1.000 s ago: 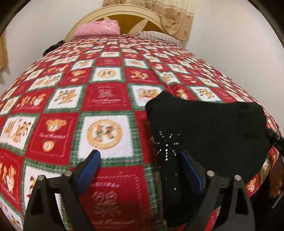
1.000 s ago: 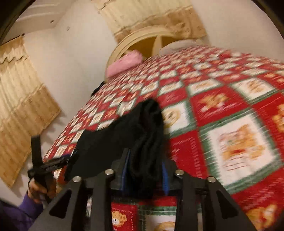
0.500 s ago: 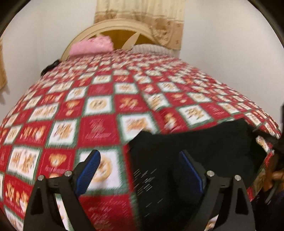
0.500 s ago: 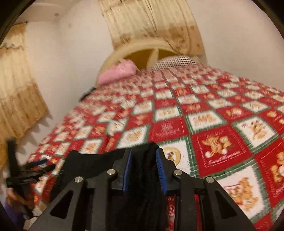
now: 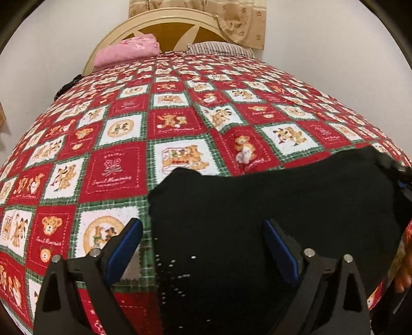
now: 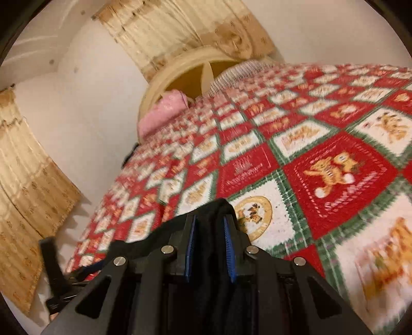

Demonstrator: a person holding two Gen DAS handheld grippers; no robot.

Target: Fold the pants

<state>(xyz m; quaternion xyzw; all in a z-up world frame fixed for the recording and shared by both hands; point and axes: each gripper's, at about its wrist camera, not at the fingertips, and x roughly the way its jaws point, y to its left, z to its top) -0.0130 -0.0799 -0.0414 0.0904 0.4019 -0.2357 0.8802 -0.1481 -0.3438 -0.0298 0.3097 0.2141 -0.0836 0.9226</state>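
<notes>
Black pants lie spread near the front edge of a red, white and green teddy-bear bedspread. My left gripper hovers over their left part, its jaws wide and still opening. The cloth lies under and between the blue pads, which do not press on it. My right gripper is shut on a bunched fold of the black pants at their right end. The left gripper's black frame shows blurred at the lower left of the right wrist view.
A folded pink cloth and a striped pillow lie at the head of the bed by a cream headboard. Beige curtains hang on the white walls. Part of a hand shows at the right edge.
The left gripper has slid right, so the pants now fill the space between its jaws. The right gripper's pads have closed tighter on the fold and the view has swung across the bed.
</notes>
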